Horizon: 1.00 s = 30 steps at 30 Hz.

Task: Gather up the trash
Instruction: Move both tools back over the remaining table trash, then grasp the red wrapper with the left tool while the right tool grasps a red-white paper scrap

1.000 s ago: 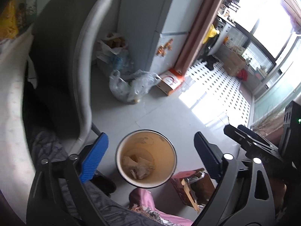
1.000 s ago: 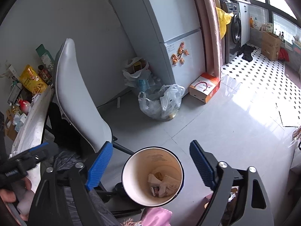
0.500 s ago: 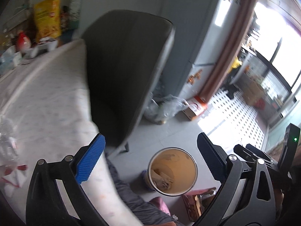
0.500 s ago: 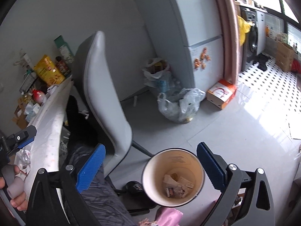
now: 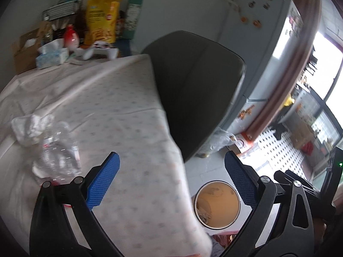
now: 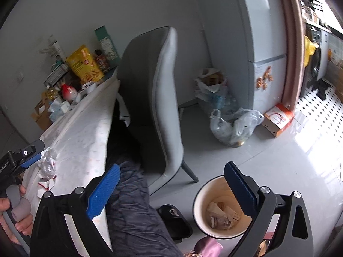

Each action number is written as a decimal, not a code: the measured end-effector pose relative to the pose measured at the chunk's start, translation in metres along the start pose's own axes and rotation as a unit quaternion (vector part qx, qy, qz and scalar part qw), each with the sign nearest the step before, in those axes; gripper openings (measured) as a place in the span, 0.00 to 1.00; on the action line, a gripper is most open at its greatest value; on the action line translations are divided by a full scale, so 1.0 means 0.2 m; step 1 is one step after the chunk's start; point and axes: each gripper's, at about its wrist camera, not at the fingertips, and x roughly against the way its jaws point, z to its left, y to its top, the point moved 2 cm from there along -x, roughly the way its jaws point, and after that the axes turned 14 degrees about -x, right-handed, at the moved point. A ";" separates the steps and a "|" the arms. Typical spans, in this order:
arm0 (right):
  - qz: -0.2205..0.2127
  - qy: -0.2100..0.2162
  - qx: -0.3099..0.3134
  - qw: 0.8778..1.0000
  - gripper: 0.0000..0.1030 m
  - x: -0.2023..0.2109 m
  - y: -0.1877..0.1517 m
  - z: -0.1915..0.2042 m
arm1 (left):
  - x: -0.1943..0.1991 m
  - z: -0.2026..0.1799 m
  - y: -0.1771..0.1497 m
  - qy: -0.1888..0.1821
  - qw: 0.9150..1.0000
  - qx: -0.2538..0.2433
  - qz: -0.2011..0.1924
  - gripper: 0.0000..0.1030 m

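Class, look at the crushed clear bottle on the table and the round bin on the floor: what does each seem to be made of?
Crushed clear bottle: thin glossy plastic, likely; see-through, with crumpled walls. Round cream bin: probably smooth plastic or coated metal; the even, slightly shiny wall and dark rim leave it open.

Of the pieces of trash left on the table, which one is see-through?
The crushed plastic bottle. It is clear, with the tablecloth showing through it, while the crumpled tissue just beyond it on the table is opaque white.

Blurred bottle (image 5: 57,150) – perhaps crushed.
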 end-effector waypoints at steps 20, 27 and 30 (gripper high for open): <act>0.033 0.048 0.091 0.994 0.93 -0.05 -0.20 0.61 | 0.25 0.66 -0.25 0.055 0.991 0.120 -0.032 0.94; 0.047 0.065 0.116 0.990 0.93 -0.09 -0.27 0.78 | 0.25 0.85 -0.36 0.060 0.984 0.166 -0.028 0.80; 0.054 0.072 0.122 0.988 0.93 -0.11 -0.30 0.83 | 0.23 0.91 -0.40 0.060 0.981 0.184 -0.024 0.72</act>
